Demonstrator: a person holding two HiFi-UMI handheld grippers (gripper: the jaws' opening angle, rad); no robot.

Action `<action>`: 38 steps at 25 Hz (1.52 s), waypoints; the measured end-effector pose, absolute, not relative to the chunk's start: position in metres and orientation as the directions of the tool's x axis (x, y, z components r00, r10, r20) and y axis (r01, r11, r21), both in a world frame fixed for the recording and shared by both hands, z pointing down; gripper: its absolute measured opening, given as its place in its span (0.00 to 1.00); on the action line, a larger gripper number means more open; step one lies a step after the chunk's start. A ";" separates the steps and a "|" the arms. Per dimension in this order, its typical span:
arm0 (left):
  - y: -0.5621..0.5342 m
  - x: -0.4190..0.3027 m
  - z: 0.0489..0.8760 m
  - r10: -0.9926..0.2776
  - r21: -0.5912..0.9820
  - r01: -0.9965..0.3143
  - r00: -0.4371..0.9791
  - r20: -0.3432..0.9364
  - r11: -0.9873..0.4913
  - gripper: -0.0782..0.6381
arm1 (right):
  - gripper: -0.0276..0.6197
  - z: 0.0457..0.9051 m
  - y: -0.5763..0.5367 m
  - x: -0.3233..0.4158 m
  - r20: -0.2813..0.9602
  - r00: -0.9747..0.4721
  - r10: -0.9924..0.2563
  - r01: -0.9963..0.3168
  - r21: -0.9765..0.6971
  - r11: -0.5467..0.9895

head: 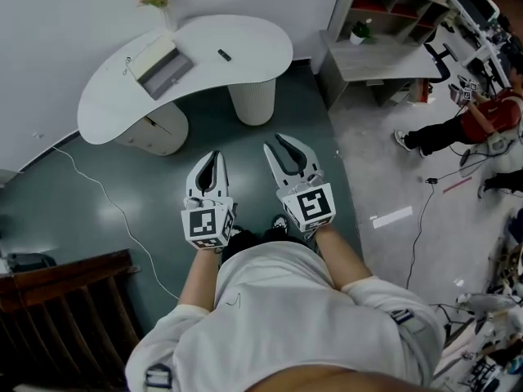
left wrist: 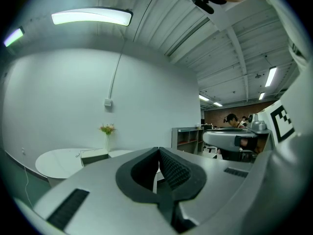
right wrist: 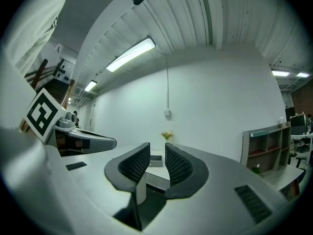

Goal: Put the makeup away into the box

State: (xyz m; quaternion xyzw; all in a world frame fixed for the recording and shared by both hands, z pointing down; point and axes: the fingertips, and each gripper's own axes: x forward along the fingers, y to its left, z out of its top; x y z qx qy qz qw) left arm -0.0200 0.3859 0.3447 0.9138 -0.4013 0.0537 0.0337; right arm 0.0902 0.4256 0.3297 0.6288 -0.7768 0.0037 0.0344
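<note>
The left hand-held gripper (head: 214,155) is closed and empty, its jaw tips meeting. The right hand-held gripper (head: 276,143) has its jaws apart with nothing between them. Both are held level over open floor (head: 98,194), well apart from the counter (head: 245,43) ahead. The box (head: 163,65) sits open on the counter's left half, ahead and to the left of both units, so the left one is nearer. Its long axis runs diagonally to the near edge. A small dark item (head: 224,55), possibly makeup, lies near the counter's middle, right of the box. The approach path looks unobstructed.
</note>
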 end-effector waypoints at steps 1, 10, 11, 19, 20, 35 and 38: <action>0.387 -0.019 0.349 -0.736 0.015 -0.744 0.664 0.135 -0.668 0.14 | 0.19 0.333 0.427 0.095 0.060 -0.212 -0.975 -0.976 0.032 0.214; 0.386 -0.017 0.382 -0.764 0.013 -0.788 0.600 0.237 -0.615 0.14 | 0.22 0.367 0.408 0.123 0.117 -0.228 -0.967 -0.974 -0.029 0.226; 0.379 -0.019 0.385 -0.763 0.011 -0.788 0.599 0.244 -0.616 0.14 | 0.22 0.370 0.401 0.123 0.118 -0.225 -0.967 -0.974 -0.032 0.223; 0.305 -0.022 0.406 -0.744 0.038 -0.776 0.616 0.258 -0.629 0.14 | 0.22 0.390 0.337 0.114 0.155 -0.212 -0.965 -0.977 -0.026 0.210; 0.291 -0.023 0.406 -0.743 0.042 -0.774 0.620 0.254 -0.632 0.14 | 0.22 0.390 0.324 0.111 0.159 -0.213 -0.964 -0.977 -0.015 0.213; 0.061 -0.045 0.385 -0.684 0.077 -0.702 0.709 0.172 -0.708 0.14 | 0.21 0.377 0.114 0.087 0.205 -0.112 -0.972 -0.990 0.056 0.126; 0.042 -0.050 0.390 -0.687 0.093 -0.708 0.703 0.182 -0.700 0.14 | 0.21 0.379 0.096 0.087 0.224 -0.113 -0.968 -0.989 0.069 0.131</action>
